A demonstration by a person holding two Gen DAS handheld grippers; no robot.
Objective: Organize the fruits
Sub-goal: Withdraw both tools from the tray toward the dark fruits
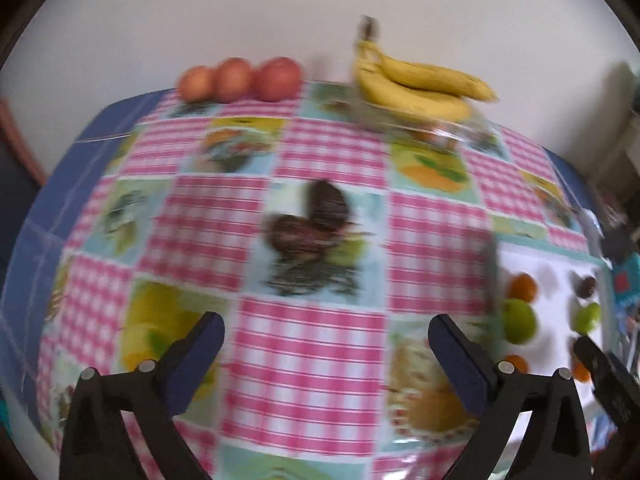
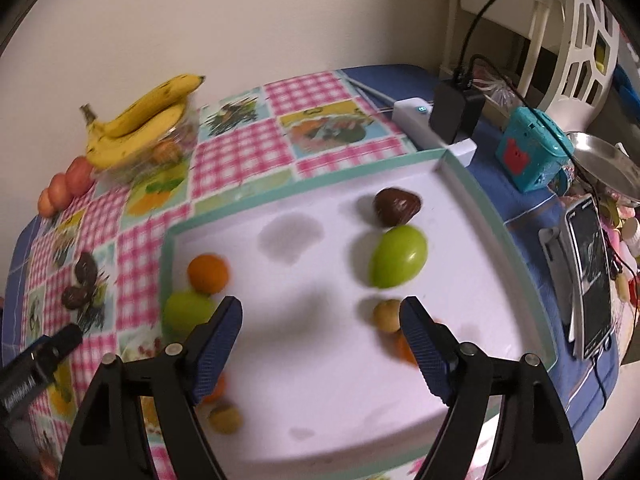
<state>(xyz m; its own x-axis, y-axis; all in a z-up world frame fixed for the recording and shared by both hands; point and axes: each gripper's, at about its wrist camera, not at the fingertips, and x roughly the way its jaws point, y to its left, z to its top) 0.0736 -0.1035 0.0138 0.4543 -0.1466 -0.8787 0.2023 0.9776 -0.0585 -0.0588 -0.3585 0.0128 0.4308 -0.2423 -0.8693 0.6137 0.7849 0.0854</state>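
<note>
Glossy oval green fruit (image 2: pixel 397 256), white tray (image 2: pixel 320 392), curved bananas (image 2: pixel 140 120)

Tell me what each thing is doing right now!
left hand-held gripper: open, empty
right hand-held gripper: open, empty, over tray
tray: holds loose fruit
bananas: atop glass bowl
phone: propped up, screen on
</note>
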